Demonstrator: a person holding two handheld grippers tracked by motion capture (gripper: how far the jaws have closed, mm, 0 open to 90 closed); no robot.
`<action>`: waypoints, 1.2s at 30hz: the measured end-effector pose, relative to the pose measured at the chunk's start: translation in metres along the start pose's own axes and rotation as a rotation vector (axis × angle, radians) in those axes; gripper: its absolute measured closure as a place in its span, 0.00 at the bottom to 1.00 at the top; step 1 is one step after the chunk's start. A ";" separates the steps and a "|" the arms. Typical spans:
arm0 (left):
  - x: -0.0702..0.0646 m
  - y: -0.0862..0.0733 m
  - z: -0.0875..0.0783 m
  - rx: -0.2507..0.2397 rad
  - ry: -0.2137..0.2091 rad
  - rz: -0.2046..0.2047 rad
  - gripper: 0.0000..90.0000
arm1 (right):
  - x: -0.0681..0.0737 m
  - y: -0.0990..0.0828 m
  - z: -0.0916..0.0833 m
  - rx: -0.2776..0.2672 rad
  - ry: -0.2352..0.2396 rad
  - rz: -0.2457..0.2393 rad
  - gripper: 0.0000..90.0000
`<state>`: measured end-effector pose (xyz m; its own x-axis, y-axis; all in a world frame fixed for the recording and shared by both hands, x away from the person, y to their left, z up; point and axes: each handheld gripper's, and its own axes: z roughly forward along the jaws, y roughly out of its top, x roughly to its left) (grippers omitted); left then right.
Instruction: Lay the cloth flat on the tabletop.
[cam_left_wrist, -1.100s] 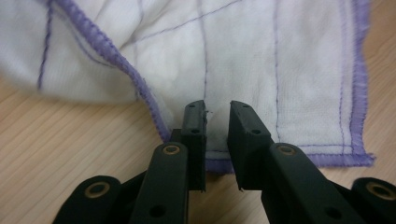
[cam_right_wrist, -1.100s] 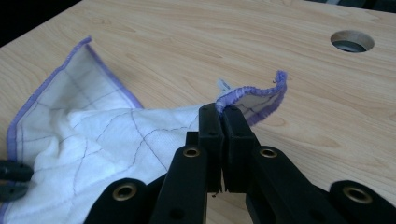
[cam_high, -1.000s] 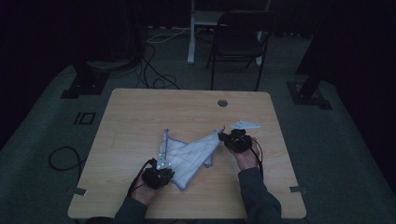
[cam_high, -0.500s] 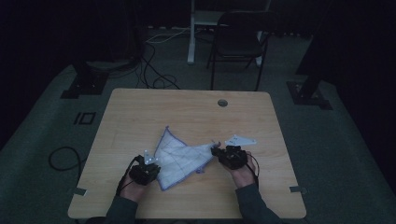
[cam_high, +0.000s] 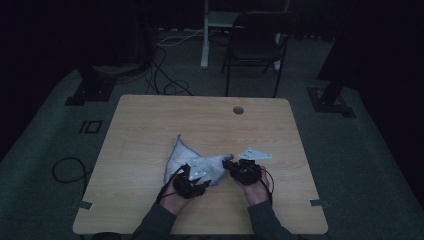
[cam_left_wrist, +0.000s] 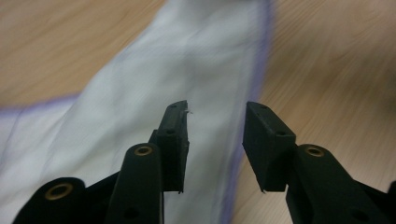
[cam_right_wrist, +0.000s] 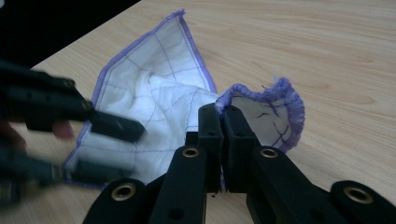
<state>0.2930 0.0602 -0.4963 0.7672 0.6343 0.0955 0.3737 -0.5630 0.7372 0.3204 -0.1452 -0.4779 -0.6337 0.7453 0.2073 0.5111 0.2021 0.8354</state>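
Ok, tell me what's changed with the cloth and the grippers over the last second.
The left gripper has let go: its jaws have just been opening and now stand apart over the cloth, nothing pinched. That hand moved right, toward the right gripper, and the cloth bunched up between them. The right gripper stayed shut on the cloth's purple-edged corner. The cloth is still on the table.

1 cloth (cam_high: 200, 162), 1 table (cam_high: 150, 130), 1 chair (cam_high: 255, 47)
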 end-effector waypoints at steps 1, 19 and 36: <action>-0.002 0.003 0.003 -0.005 0.015 -0.002 0.68 | 0.001 0.000 0.000 -0.001 -0.001 0.003 0.98; -0.003 0.002 -0.008 0.007 0.094 0.017 1.00 | -0.003 0.009 -0.011 -0.050 0.001 0.034 0.87; 0.005 -0.067 -0.031 0.092 0.051 -0.128 0.99 | -0.009 0.018 0.029 0.003 -0.009 -0.062 0.89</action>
<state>0.2558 0.1174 -0.5246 0.6834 0.7290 0.0402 0.5151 -0.5205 0.6810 0.3526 -0.1294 -0.4794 -0.6588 0.7370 0.1510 0.4729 0.2495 0.8451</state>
